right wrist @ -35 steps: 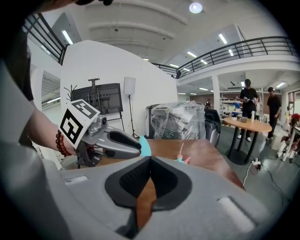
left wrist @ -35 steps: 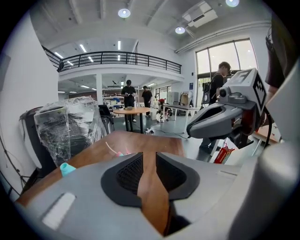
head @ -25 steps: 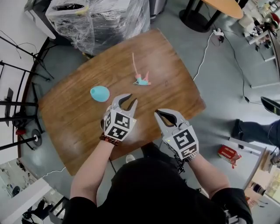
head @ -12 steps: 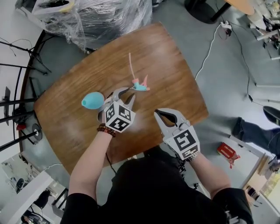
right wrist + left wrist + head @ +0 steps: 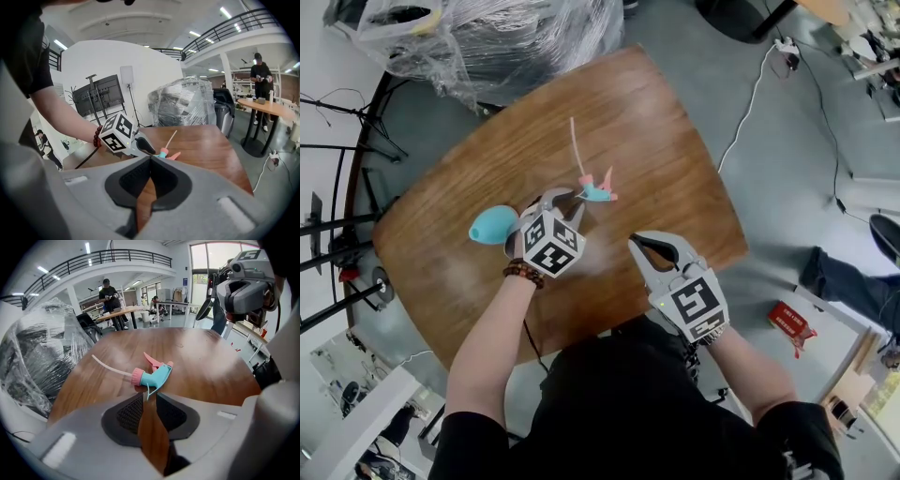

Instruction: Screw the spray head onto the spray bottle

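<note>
The left claw [image 5: 150, 401], narrowly apart, just closing and empty, hung just short of the spray head [image 5: 153, 376] on the worktop [image 5: 656, 131]. It probably needed to widen and straddle the teal body, avoiding the dip tube [image 5: 112, 368]. The right claw [image 5: 659, 248] was closed and empty, with the spray bottle [image 5: 492, 225] near the left claw.

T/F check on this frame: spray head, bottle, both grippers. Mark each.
1. The spray head lies on the table, off the bottle. True.
2. The left gripper grips the spray head. False: the head lies just beyond its fingers, which have just been closing with nothing between them.
3. The right gripper is shut and empty. True.
4. The bottle sits right of the right gripper. False: it sits left of the left gripper.
</note>
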`<state>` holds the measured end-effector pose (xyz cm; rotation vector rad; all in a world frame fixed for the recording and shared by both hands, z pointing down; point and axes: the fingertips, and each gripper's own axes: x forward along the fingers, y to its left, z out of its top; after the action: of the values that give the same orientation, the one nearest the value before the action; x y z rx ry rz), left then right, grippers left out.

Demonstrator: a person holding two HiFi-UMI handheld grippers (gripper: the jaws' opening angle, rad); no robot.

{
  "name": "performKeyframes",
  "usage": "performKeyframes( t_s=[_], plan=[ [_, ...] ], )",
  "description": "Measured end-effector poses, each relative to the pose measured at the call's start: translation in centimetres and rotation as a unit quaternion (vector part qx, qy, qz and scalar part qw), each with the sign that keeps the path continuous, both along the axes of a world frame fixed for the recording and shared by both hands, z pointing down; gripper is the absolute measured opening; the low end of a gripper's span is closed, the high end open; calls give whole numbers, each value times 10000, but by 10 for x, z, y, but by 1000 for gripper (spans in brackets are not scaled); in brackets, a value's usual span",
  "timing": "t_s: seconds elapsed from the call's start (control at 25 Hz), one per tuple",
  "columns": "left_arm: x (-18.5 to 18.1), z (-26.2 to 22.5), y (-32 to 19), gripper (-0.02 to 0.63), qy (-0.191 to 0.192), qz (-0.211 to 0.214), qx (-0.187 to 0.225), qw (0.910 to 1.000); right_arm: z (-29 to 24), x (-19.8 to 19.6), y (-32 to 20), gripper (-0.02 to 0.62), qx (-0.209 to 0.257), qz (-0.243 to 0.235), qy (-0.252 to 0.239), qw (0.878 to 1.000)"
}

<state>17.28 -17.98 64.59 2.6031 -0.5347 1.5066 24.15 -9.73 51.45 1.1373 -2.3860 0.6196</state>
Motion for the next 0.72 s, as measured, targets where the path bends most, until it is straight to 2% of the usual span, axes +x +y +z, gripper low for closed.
performKeyframes(
  t_s=[0.16, 0.32, 0.72],
  plan=[
    [0, 4, -1, 52, -77, -5, -69, 9999, 2, 5, -2, -8, -26, 65, -23, 10000],
    [0, 4, 3, 26, -138, 18, -56, 9999, 1, 5, 0, -8, -10, 67, -57, 10000],
    [5, -18, 6, 20, 177, -120, -152, 9997, -9, 1, 3, -8, 150, 54, 25, 9999]
  ],
)
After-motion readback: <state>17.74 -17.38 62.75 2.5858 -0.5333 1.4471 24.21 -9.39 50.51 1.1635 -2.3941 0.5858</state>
